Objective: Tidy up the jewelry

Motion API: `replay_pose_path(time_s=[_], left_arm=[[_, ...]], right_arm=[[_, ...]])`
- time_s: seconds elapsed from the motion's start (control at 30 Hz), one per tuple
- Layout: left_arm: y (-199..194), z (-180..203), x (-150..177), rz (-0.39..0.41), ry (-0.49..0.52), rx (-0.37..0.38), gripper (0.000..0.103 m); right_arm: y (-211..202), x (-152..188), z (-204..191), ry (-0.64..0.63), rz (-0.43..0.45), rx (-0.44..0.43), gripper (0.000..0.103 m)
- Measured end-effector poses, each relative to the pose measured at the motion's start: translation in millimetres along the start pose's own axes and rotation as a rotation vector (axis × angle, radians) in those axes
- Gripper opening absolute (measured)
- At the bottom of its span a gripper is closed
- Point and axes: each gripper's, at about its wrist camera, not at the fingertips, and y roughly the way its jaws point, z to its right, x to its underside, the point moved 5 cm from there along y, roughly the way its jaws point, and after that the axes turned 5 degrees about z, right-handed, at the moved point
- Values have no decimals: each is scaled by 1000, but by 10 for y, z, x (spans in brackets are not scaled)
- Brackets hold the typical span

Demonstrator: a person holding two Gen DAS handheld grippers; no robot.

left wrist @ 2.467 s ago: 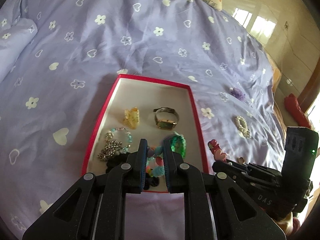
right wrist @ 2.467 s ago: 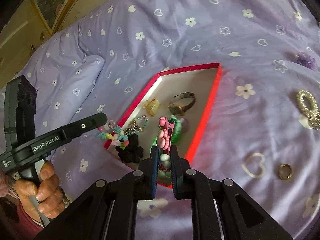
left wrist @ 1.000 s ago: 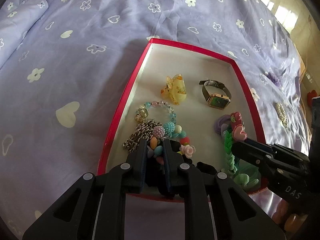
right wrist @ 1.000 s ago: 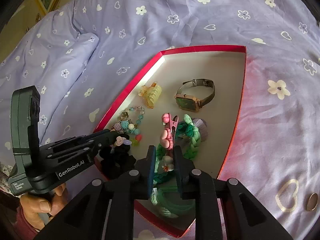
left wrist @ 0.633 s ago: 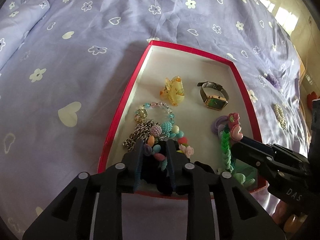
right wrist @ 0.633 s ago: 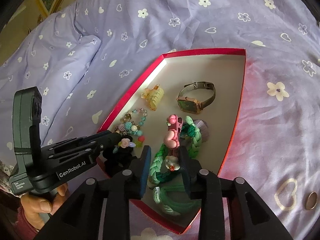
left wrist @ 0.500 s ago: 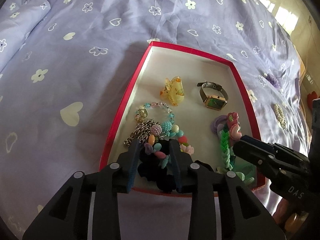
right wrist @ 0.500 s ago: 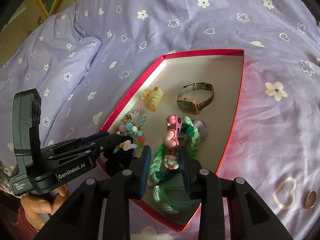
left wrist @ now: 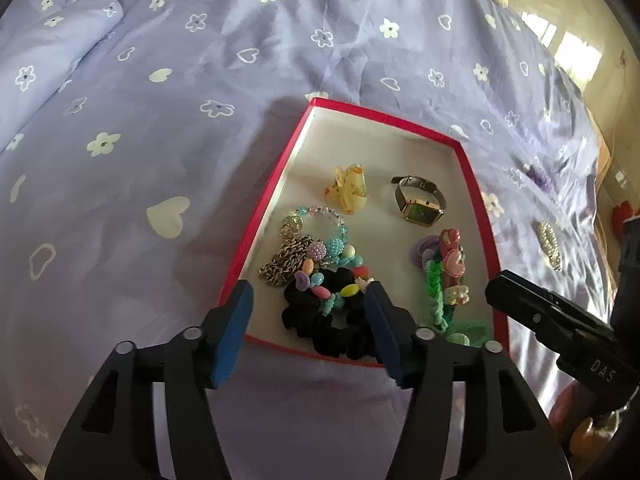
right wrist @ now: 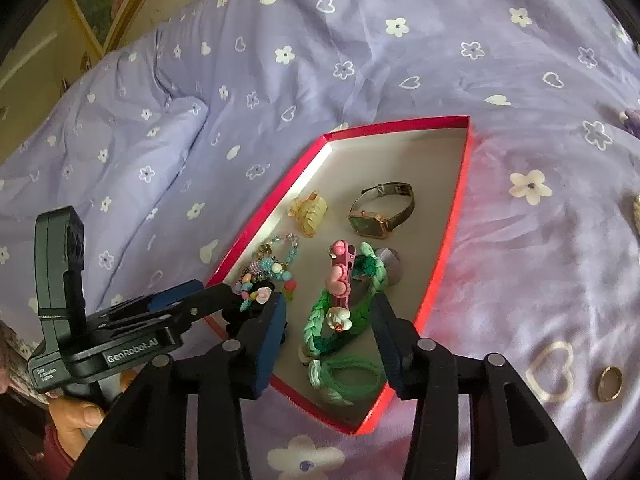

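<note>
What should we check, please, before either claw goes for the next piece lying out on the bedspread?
1. Left claw open and empty: ok.
2. Right claw open and empty: ok.
3. Beaded bracelet lies inside the red box, on the black scrunchie: ok.
4. Pink hair clip rests in the box on the green braided cord: ok.
5. Gold ring on the bedspread, unobstructed: ok.
6. Pearl piece outside the box, graspable: cannot tell.

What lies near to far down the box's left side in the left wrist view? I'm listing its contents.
Black scrunchie → silver chain → beaded bracelet → yellow hair claw, all inside the red box.
</note>
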Motion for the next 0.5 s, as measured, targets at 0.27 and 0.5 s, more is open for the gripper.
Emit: replay_pose_path(time_s=[0.27, 0.5], left_arm=[[-219, 4, 50, 31, -27, 0, 87], [-355, -3, 150, 31, -53, 16, 87]], right_arm=[[-192, 30, -28, 31, 47, -42, 73], [-333, 110, -22, 70, 70, -57, 77]])
